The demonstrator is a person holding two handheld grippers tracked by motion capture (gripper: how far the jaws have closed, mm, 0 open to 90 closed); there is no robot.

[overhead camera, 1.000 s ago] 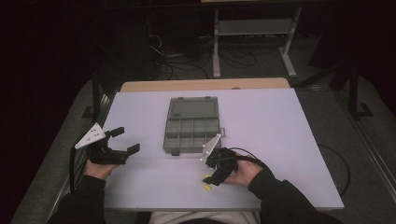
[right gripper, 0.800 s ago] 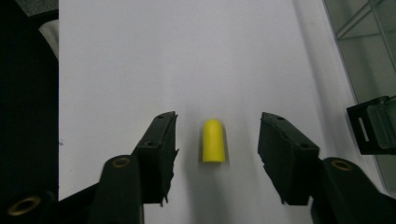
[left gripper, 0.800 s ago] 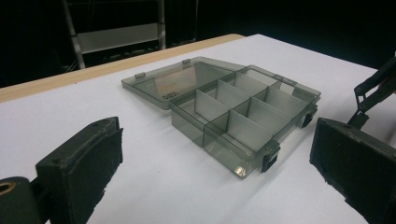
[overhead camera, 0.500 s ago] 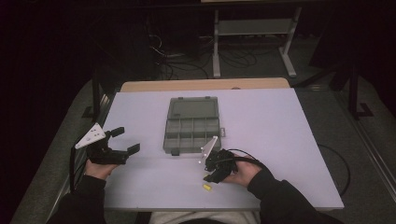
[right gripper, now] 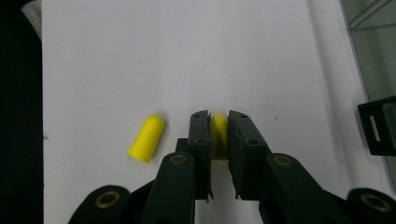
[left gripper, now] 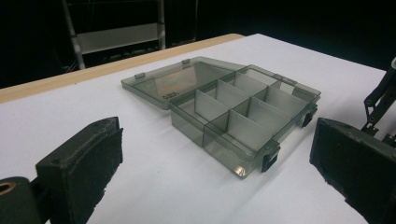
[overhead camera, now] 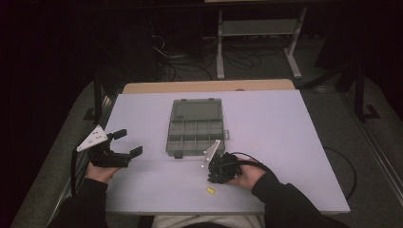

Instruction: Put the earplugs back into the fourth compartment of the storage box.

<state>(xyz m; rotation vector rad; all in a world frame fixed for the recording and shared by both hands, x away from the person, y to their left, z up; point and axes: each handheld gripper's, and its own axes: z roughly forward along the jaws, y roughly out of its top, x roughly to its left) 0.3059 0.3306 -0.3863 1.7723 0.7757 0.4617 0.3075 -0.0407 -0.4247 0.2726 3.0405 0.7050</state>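
Two small yellow capsule-shaped pieces: one (right gripper: 218, 134) pinched between the fingers of the right gripper (right gripper: 218, 126), the other (right gripper: 146, 137) lying loose on the worktop (overhead camera: 285, 142) just to its left in the right gripper view (the high view shows a single yellow piece (overhead camera: 209, 190) near the worktop's near edge). One clear grey organiser box (overhead camera: 196, 130), lid folded open to the far side, with eight compartments in two rows of four and two dark latches on its near wall. Two handheld grippers, the left gripper (overhead camera: 124, 142) among them, two fingers on each. One worktop
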